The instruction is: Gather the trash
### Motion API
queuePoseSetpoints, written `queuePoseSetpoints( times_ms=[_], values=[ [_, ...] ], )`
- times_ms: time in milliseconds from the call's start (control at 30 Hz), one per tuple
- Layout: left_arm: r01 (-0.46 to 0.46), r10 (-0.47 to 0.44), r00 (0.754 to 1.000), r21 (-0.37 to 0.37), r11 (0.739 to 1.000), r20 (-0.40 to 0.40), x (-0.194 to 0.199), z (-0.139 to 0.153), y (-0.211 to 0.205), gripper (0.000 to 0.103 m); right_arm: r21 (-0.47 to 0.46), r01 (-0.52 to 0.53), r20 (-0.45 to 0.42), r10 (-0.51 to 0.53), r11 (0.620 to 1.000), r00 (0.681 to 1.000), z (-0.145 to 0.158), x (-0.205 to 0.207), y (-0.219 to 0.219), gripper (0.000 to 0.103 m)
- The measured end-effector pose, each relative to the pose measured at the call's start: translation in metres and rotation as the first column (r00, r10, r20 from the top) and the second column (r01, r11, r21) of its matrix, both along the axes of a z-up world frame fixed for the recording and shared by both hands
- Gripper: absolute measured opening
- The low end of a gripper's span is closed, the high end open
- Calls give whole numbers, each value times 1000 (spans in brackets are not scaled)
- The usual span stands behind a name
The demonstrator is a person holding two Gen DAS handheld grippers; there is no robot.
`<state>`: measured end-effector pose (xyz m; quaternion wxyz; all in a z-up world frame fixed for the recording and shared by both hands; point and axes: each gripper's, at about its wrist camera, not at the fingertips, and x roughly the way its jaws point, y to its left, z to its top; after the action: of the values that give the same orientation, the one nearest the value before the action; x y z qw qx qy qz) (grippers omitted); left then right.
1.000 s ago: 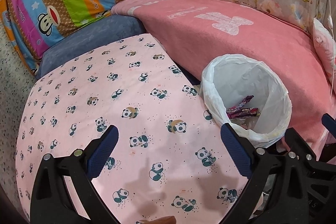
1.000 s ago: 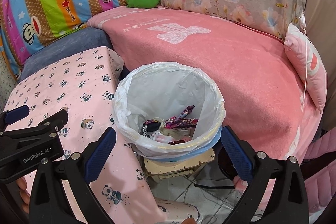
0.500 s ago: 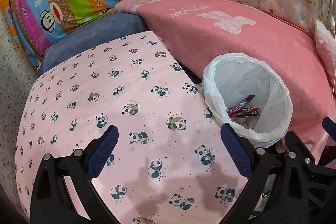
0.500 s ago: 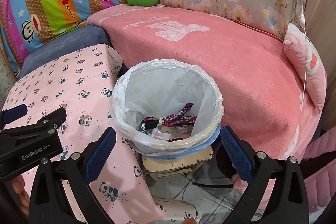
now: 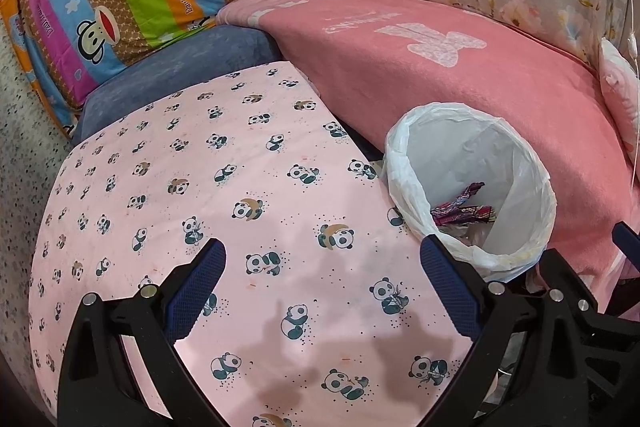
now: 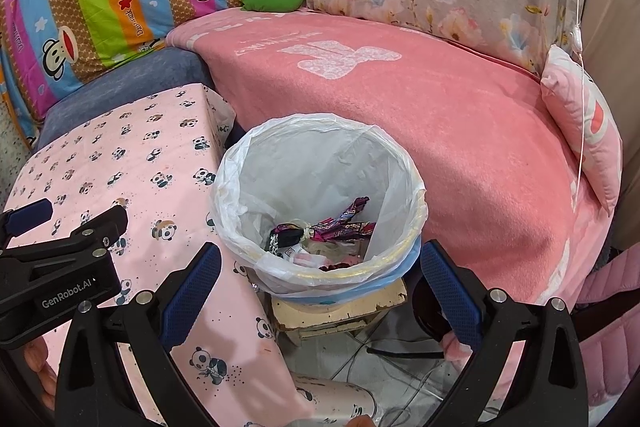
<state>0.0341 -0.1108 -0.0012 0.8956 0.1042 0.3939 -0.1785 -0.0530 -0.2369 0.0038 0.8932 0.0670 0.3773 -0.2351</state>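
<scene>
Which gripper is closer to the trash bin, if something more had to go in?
Probably the right. The right hand-held gripper hangs open just over the bin, with the wrappers seen straight down. The left hand-held gripper, also open, is over the panda cloth, with the bin off to its side.

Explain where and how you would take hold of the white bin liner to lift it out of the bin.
Grip the liner at its rolled edge on the near rim, where slack plastic folds over the bin. Come from above with the right hand-held gripper, which is open and hangs close over that rim, one finger inside and one outside. The far side is crowded by the pink blanket, so it is probably harder to reach.
</scene>
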Motion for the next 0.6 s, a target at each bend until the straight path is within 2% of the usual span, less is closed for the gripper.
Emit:
queuePoseSetpoints(
  times_ms=[600],
  values=[
    [1, -1, 1000, 1, 1000, -3, -1, 0, 1, 93, -2, 3, -5, -3, 1000, 1000, 0, 0, -2, 96]
  ],
)
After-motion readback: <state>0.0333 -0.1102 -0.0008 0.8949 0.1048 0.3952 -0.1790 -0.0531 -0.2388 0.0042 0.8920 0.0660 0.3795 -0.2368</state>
